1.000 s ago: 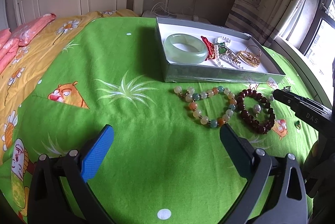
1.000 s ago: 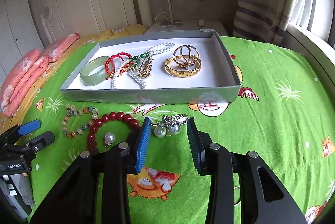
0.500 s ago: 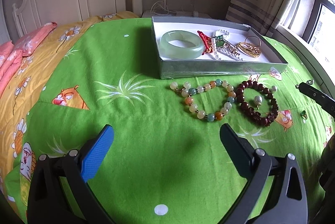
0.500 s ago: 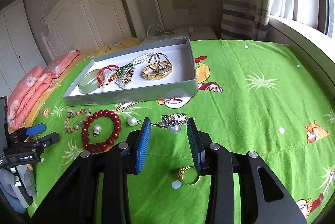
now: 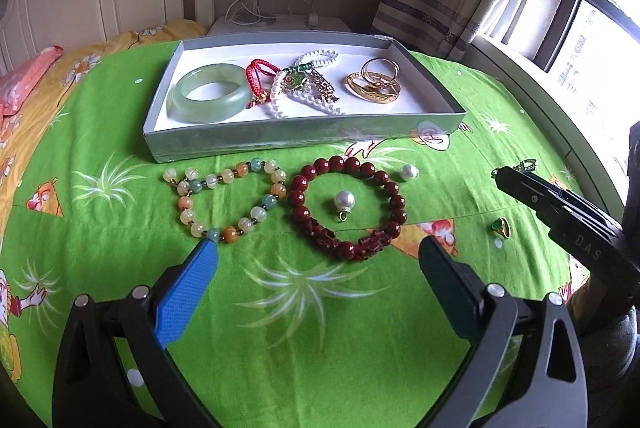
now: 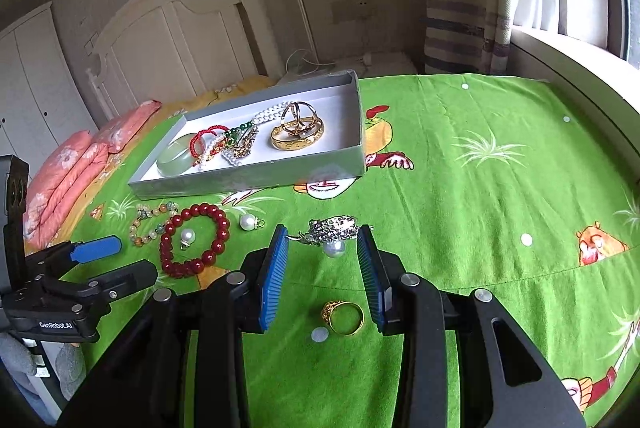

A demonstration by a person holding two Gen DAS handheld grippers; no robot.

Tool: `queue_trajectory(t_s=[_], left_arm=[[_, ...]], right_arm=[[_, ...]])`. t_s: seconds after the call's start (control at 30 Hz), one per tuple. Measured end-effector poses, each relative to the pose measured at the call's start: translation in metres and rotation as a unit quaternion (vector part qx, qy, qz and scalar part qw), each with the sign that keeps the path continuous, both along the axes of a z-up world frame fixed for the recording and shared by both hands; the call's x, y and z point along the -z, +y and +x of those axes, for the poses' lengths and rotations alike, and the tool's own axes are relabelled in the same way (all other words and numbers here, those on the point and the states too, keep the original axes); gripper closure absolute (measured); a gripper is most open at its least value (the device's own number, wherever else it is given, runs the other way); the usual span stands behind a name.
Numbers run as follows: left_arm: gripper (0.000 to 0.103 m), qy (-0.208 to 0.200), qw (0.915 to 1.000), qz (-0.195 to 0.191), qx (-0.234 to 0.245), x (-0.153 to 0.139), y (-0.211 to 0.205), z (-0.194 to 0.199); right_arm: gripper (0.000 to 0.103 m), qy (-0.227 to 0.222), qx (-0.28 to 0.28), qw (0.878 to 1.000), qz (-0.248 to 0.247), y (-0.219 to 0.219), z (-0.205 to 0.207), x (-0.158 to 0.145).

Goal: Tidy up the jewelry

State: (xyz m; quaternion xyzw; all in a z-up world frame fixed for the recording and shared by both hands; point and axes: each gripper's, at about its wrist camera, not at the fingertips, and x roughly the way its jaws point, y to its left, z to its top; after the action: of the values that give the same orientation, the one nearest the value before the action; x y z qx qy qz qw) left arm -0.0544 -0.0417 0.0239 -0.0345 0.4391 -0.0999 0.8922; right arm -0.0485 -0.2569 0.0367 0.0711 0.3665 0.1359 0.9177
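Observation:
My right gripper (image 6: 323,240) is shut on a silver brooch with a hanging pearl (image 6: 332,230) and holds it above the green bedspread. A grey box (image 5: 280,142) holds a jade bangle (image 5: 210,92), a red cord, a pearl strand and gold bangles (image 5: 374,84). In front of it lie a pastel bead bracelet (image 5: 224,200), a dark red bead bracelet (image 5: 346,208), a pearl pendant (image 5: 344,202) inside it and a loose pearl (image 5: 409,172). My left gripper (image 5: 316,260) is open and empty just before the bracelets. A gold ring (image 6: 343,317) lies under the right gripper.
A gold ring with a green stone (image 5: 501,228) lies on the bedspread at the right. Pink pillows (image 6: 72,172) and a white headboard (image 6: 180,44) are at the left and back. A window sill (image 6: 580,76) runs along the right edge of the bed.
My right gripper has lifted and drawn back from the box with the brooch, uncovering the gold ring. My left gripper has moved forward and right toward the bracelets.

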Motion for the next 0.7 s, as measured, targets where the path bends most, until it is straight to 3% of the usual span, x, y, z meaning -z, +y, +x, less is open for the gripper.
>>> queue_trajectory(t_s=[0.17, 0.37, 0.7], left_arm=[[0.004, 0.025, 0.9996, 0.007, 0.005, 0.015, -0.003, 0.013], [0.004, 0.020, 0.9993, -0.029, -0.011, 0.015, 0.006, 0.019], [0.007, 0.007, 0.9993, -0.034, -0.013, 0.014, 0.012, 0.026]], right_arm=[[0.067, 0.002, 0.006, 1.000, -0.001, 0.000, 0.000, 0.001], [0.067, 0.005, 0.006, 1.000, -0.015, 0.005, 0.002, 0.002], [0.067, 0.005, 0.022, 0.999, -0.028, 0.006, 0.002, 0.003]])
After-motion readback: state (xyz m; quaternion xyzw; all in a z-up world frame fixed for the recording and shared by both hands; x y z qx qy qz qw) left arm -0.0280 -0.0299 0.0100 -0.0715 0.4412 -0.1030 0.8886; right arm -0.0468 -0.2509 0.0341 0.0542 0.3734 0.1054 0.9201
